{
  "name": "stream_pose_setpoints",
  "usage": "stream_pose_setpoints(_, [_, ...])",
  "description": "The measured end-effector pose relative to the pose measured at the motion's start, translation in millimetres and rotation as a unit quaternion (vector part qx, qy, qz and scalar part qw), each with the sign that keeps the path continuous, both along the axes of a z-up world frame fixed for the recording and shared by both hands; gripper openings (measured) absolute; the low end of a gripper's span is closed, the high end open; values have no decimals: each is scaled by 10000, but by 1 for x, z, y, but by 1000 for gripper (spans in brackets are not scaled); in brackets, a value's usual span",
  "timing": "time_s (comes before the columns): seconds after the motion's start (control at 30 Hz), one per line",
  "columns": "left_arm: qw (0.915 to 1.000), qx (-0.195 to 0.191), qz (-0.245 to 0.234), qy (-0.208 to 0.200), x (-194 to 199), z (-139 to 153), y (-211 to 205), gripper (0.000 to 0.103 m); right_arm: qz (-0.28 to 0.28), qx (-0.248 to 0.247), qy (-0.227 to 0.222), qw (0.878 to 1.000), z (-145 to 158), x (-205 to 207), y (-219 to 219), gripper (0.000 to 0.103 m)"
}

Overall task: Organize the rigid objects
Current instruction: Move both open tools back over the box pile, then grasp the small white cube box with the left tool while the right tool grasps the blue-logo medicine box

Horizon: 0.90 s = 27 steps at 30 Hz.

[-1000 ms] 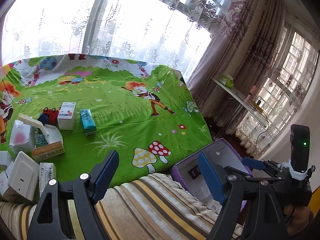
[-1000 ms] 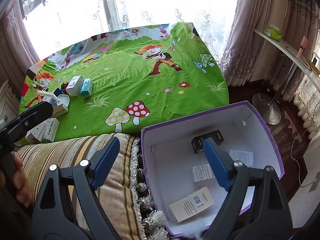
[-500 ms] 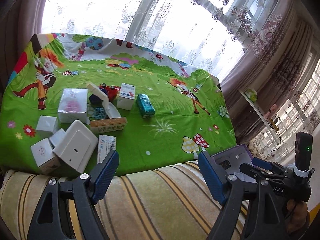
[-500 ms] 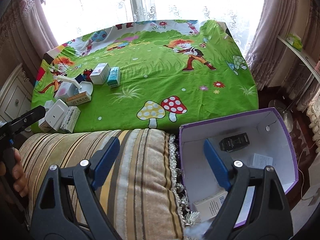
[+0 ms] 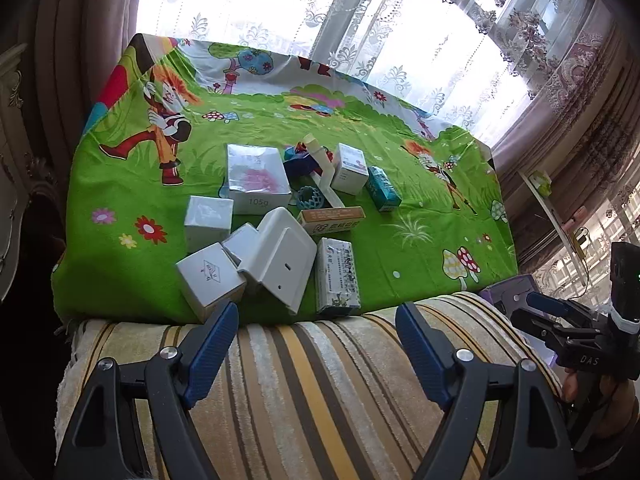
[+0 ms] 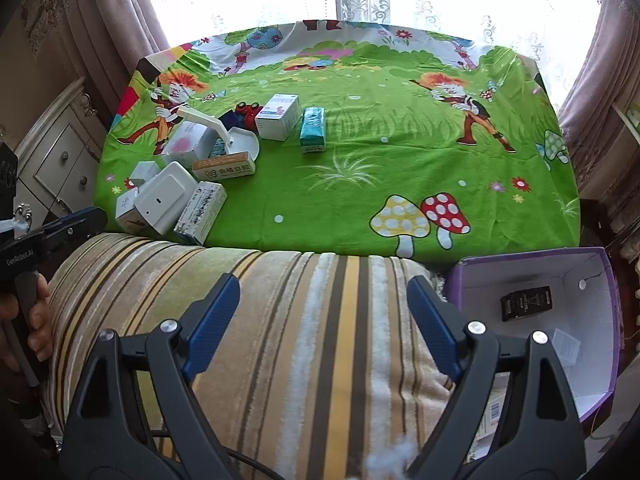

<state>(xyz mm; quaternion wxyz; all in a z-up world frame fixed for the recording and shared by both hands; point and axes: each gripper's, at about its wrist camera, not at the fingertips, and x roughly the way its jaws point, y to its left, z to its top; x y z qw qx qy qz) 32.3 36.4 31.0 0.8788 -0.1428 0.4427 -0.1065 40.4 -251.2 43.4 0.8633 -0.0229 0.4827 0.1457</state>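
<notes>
**Cardboard pile waits as both grippers hover empty**

Cardboard boxes crowd the near left part of the green cartoon bedsheet (image 5: 420, 200), and I hold both tools above the striped cushion (image 5: 312, 380) in front of them. My left gripper (image 5: 316, 340) has its fingers spread wide with nothing between them; my right gripper (image 6: 324, 312) is likewise parted and empty, off to the right near the purple box (image 6: 612, 320) at the cushion's end.

Inside that box lie a small black carton (image 6: 526, 303) and some white packets, so I judge it to be the collecting bin. Still out on the sheet are a long printed carton (image 5: 338, 276) nearest the cushion's edge, a white plastic housing (image 5: 280, 260) leaning on small white cubes (image 5: 208, 276), an orange-and-white carton (image 5: 332, 220), a larger white box marked 105g (image 5: 256, 180), a teal carton (image 5: 383, 189) and a white carton (image 5: 351, 168) further back.

These look light and stiff, likely to slide on the cloth if nudged. The long printed carton seems the easiest pick: I would close across its narrow width near the middle, gently, since thin card may dent. The plastic housing looks smooth and sloped, and could slip from a grip.
</notes>
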Motion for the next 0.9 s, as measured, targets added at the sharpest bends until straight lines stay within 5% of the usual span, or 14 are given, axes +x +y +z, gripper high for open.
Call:
stream_pose_setpoints(0.47, [9969, 726, -184, 252, 16, -14, 28, 82, 658, 9, 572, 9962, -25, 30, 92, 88])
stream_pose_setpoints(0.9, [9778, 1668, -1159, 520, 48, -39, 27, 82, 643, 41, 1108, 9917, -56, 72, 142, 86])
